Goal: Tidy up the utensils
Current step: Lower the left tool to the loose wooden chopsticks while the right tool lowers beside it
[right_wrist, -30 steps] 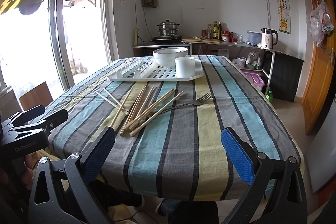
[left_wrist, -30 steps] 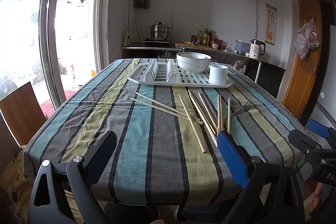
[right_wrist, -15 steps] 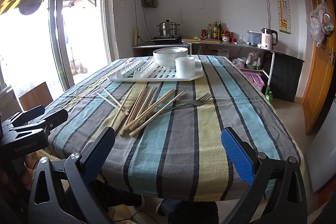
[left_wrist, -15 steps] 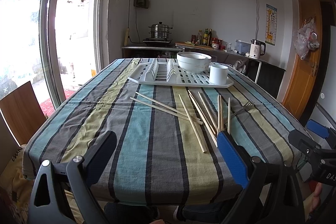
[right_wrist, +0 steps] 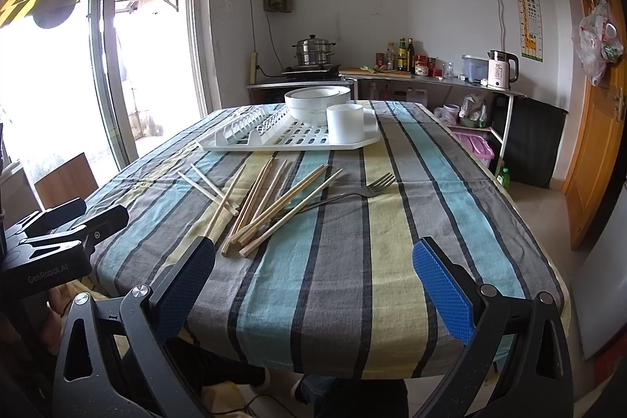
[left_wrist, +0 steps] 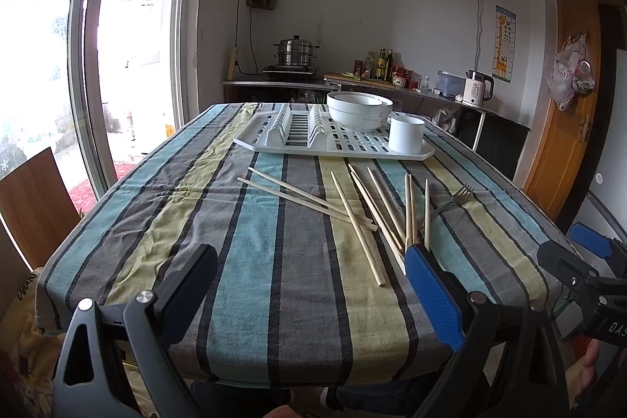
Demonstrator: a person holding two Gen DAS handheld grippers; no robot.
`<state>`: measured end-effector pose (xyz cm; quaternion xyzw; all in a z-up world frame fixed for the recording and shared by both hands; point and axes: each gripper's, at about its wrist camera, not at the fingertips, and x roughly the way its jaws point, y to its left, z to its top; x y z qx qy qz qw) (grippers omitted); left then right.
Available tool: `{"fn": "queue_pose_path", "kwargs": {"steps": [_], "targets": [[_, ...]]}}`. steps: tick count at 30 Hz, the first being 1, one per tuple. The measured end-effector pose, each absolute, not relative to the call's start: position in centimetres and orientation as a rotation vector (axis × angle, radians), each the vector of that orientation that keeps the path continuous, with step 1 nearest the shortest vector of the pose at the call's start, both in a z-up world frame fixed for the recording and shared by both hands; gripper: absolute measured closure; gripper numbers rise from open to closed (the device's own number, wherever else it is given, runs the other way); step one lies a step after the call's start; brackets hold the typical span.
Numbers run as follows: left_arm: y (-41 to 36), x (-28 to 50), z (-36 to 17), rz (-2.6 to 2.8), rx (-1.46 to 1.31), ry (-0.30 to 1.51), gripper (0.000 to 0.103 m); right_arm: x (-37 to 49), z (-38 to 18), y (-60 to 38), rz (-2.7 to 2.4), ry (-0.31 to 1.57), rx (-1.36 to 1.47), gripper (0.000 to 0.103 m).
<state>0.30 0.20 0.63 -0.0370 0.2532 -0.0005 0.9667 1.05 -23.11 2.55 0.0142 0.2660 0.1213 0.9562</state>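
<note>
Several wooden chopsticks [left_wrist: 364, 210] lie scattered on the striped tablecloth, with a dark metal fork [left_wrist: 456, 198] at their right. They also show in the right wrist view, chopsticks [right_wrist: 270, 200] and fork [right_wrist: 352, 192]. A white cylindrical cup [left_wrist: 406, 134] stands on a white drying rack [left_wrist: 274, 140] at the far side; the cup shows in the right wrist view too [right_wrist: 345, 124]. My left gripper [left_wrist: 309, 285] is open and empty over the near table edge. My right gripper [right_wrist: 313, 281] is open and empty, near the table's right front edge.
Stacked white bowls [left_wrist: 358, 110] sit on the rack beside the cup. A wooden chair back [left_wrist: 31, 198] stands left of the table. A counter with a steamer pot [left_wrist: 294, 53], bottles and a kettle [left_wrist: 476, 93] runs along the back wall. An orange door [left_wrist: 568, 104] is at right.
</note>
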Motion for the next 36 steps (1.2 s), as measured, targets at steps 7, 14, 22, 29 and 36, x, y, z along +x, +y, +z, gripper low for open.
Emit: {"fn": "queue_pose_path", "kwargs": {"steps": [7, 14, 22, 29, 36], "targets": [[0.0, 2.2, 0.5, -0.005, -0.025, 0.531, 0.005, 2.7, 2.7, -23.1, 0.252, 0.553, 0.033, 0.002], [0.4, 6.2, 0.4, -0.022, -0.035, 0.609, 0.005, 5.6, 2.7, -22.9, 0.259, 0.58, 0.03, 0.002], [0.2, 11.7, 0.6, -0.118, -0.032, 0.701, 0.007, 10.8, 2.5, -23.0, 0.273, 0.666, 0.079, 0.026], [-0.3, 17.1, -0.1, -0.142, -0.043, 0.796, 0.023, 16.0, 1.7, -22.9, 0.276, 0.775, 0.126, 0.047], [-1.2, 20.7, -1.1, -0.174, -0.032, 0.895, 0.038, 20.2, 0.2, -22.4, 0.282, 0.886, 0.154, 0.049]]}}
